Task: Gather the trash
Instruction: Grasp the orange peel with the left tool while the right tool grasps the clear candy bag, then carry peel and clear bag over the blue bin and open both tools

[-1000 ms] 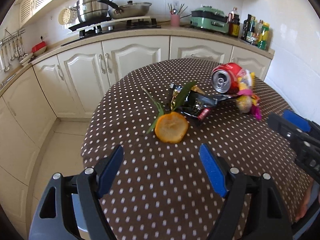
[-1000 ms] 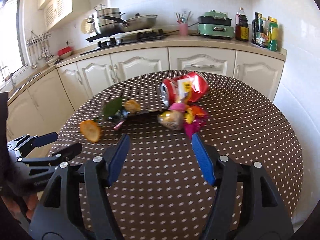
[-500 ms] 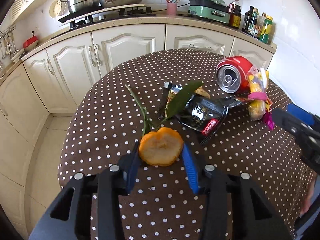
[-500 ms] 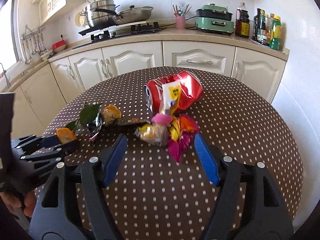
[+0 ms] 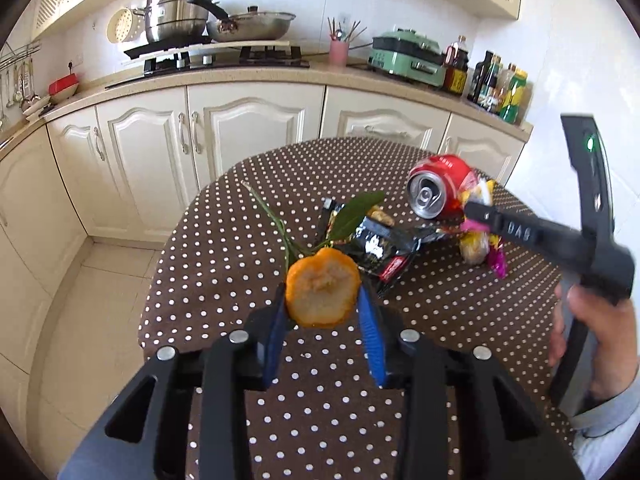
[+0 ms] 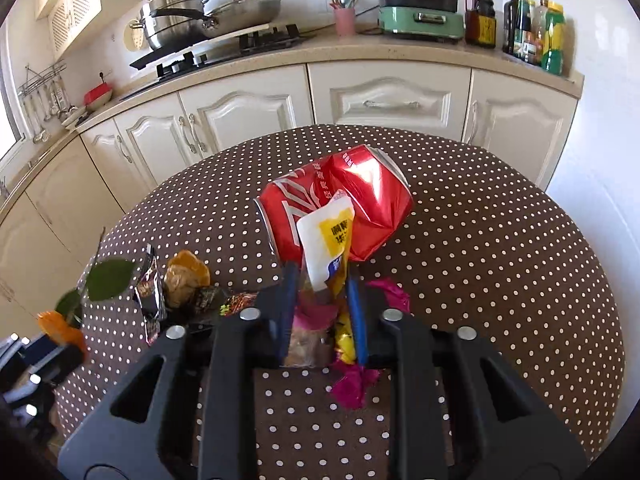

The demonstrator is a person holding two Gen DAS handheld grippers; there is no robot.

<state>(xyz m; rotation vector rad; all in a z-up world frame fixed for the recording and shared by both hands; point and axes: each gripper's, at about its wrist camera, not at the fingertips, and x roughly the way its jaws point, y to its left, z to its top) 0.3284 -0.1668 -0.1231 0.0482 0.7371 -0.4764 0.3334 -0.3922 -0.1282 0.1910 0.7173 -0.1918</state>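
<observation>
Now the orange peel (image 5: 322, 293) is clamped in the left gripper (image 5: 323, 312), lifted off the dotted counter (image 5: 224, 248). Closing was just done by the right gripper (image 6: 322, 300) on the crumpled wrappers (image 6: 326, 248), beside the red can (image 6: 336, 204).

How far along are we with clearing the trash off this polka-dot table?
Nothing looks binned yet; no bin is in view. In hand: the left gripper, whose jaws have just been closing, pinches the orange peel, and the right gripper, also just closing, clamps the bundle of colourful plastic wrappers. Left on the table: the crushed red soda can, black snack wrapper and green leaf.
</observation>
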